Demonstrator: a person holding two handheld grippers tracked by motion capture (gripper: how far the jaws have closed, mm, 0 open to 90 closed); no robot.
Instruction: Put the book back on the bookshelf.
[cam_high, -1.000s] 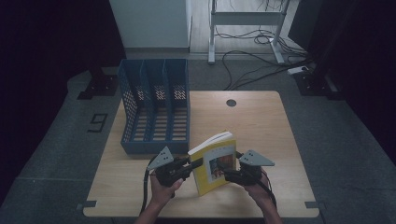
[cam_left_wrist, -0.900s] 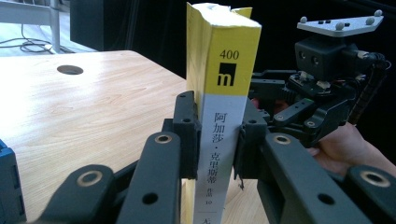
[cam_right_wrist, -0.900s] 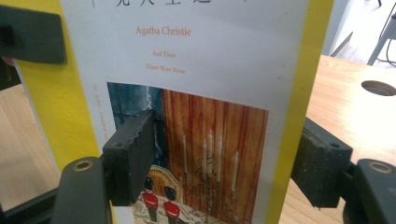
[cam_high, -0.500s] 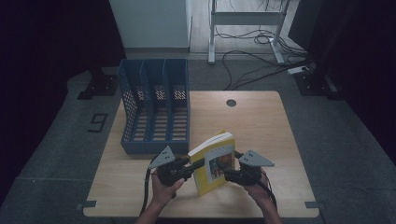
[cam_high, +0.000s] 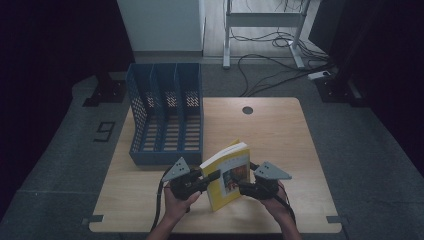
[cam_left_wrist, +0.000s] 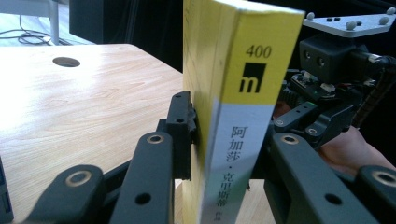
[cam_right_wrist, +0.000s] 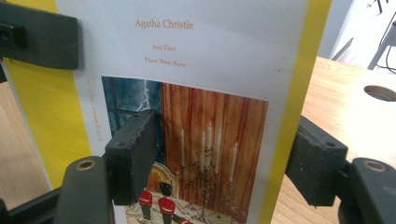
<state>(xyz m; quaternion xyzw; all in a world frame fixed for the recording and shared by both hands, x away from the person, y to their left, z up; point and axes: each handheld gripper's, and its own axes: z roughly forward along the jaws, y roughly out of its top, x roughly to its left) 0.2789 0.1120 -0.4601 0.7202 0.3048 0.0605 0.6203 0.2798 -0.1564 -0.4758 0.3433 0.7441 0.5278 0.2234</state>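
two tools hold one yellow book (cam_high: 227, 175) upright above the near middle of the surface (cam_high: 280, 130). left tool (cam_left_wrist: 224, 140) is clenched across the book's thickness at the spine, pads pressing both covers. right tool (cam_right_wrist: 224, 158) straddles the cover's width; whether its pads truly press the edges i cannot tell. risk: if either grip loosens early, the book could tip and drop flat, well short of the blue file rack (cam_high: 167, 120).
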